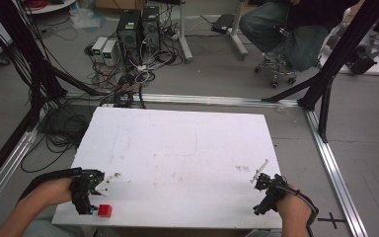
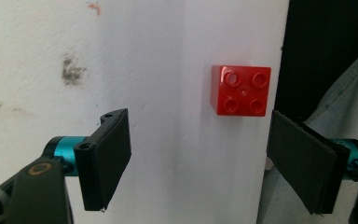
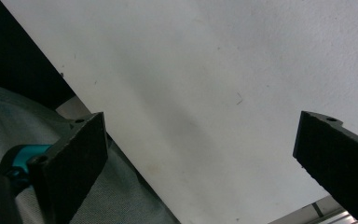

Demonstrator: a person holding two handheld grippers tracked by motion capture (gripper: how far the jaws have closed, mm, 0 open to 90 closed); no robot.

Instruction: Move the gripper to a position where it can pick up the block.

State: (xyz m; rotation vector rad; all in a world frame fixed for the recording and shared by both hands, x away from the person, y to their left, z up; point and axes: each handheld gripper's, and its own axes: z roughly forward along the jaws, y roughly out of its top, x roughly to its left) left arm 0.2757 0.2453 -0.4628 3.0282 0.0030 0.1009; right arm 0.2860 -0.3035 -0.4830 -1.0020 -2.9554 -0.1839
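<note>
The red brick (image 2: 241, 90) lies studs-up at the worktop (image 1: 187, 148) edge, 7 o'clock corner. The left gripper (image 2: 198, 156) has jaws apart, brick just ahead: advance, centre, then close squarely. The right gripper (image 3: 200, 163) idles at 5 o'clock, jaws apart, empty.

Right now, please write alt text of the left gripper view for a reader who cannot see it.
A small red brick with four studs lies on the white table near its edge, just beyond the open left gripper, whose two black jaws stand wide apart and touch nothing.
</note>
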